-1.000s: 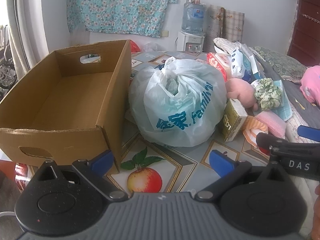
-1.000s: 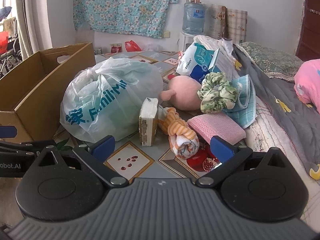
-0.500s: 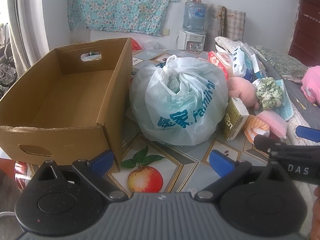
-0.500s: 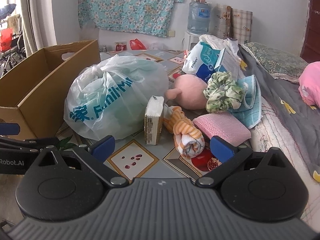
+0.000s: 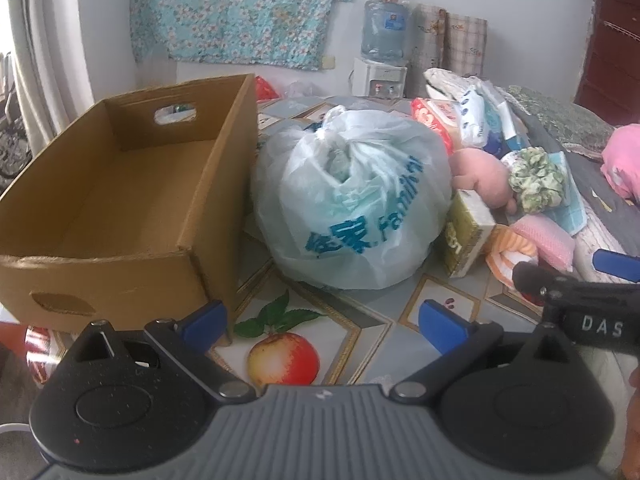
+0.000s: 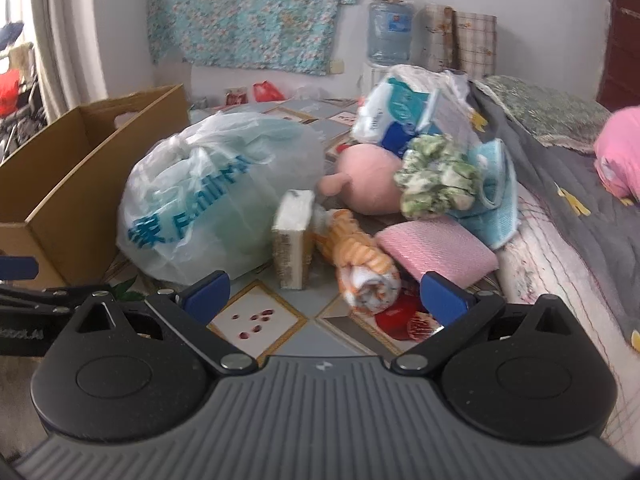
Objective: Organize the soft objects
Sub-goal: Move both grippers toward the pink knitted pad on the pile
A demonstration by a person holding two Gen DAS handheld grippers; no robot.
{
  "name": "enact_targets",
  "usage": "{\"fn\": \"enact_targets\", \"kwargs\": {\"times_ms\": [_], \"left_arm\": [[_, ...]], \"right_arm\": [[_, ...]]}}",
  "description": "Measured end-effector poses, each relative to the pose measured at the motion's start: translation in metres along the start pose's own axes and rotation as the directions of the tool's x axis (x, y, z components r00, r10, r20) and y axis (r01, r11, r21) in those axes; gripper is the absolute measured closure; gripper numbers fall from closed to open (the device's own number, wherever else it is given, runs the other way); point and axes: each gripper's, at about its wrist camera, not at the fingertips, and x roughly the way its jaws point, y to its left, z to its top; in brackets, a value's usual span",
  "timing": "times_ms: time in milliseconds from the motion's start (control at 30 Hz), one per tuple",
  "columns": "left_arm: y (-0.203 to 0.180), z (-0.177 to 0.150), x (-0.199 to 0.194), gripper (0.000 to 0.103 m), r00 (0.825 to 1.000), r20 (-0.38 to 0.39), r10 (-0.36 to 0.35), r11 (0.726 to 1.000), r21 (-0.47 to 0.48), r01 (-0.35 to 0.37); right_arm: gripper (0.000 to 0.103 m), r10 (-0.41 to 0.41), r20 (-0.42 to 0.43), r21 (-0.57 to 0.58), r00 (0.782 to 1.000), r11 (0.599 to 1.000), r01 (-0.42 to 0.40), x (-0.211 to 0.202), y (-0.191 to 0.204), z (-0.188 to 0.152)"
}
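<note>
An empty cardboard box (image 5: 120,200) stands at the left, also in the right wrist view (image 6: 60,184). Beside it lies a tied white plastic bag (image 5: 352,208) (image 6: 216,196). Right of the bag are a tissue pack (image 6: 294,248), a rolled orange striped cloth (image 6: 364,268), a pink sponge (image 6: 436,248), a pink plush toy (image 6: 368,184), a green scrunchie (image 6: 436,180) and a blue cloth (image 6: 496,196). My left gripper (image 5: 322,320) is open and empty, short of the bag. My right gripper (image 6: 324,296) is open and empty, just before the rolled cloth.
Packs of tissues and wipes (image 6: 404,112) are piled behind the plush toy. A grey quilt (image 6: 560,184) and a pink pillow (image 6: 620,156) lie at the right. A water dispenser (image 5: 380,60) stands by the back wall. The fruit-patterned cloth (image 5: 280,356) covers the table.
Both grippers have moved forward, toward the objects. The right view has shifted so the rolled cloth and tissue pack sit closer to its fingers. Nothing was picked up.
</note>
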Motion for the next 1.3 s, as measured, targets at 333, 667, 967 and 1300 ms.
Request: {"fn": "enact_targets", "kwargs": {"times_ms": [333,667,967,1300], "left_arm": [[-0.052,0.007,0.001,0.001,0.964,0.086,-0.252,0.958,0.166,0.236],[-0.115,0.04,0.018,0.012,0.926,0.093,-0.365,0.89,0.328,0.318],[-0.149,0.068,0.051,0.028,0.915,0.009,-0.403,0.83,0.426,0.361],[-0.181,0.066,0.089,0.039,0.892,-0.129,-0.433,0.764,0.472,0.439]], "right_arm": [[0.001,-0.049,0.156,0.127,0.987,0.992,0.029,-0.003,-0.083,-0.022],[0.001,0.019,0.224,0.374,0.974,0.921,-0.104,0.019,-0.16,-0.024],[0.011,0.129,0.204,0.456,0.97,0.865,-0.211,0.054,-0.175,-0.015],[0.047,0.169,0.129,0.542,0.977,0.813,-0.213,0.065,-0.191,-0.025]]}}
